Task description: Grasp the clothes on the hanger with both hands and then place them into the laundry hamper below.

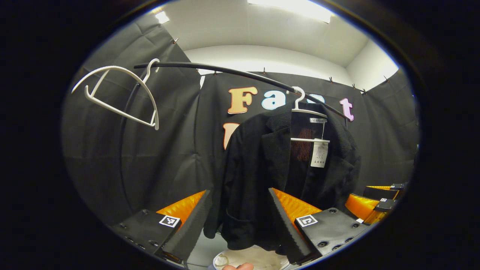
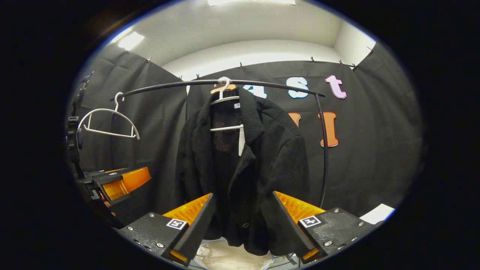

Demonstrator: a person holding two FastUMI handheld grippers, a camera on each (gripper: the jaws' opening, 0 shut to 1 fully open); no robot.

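While jacket (image 2: 243, 168) hangs on hanger (image 2: 224, 98) | both grippers spread, apart from it

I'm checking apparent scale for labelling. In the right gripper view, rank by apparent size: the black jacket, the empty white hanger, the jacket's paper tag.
1. black jacket
2. empty white hanger
3. paper tag, mostly hidden by the lapel

Not making out any readable text from here: paper tag (image 1: 319, 153) hanging inside black jacket (image 1: 258, 176) showing print too small, collar label (image 1: 318, 120) too blurry.
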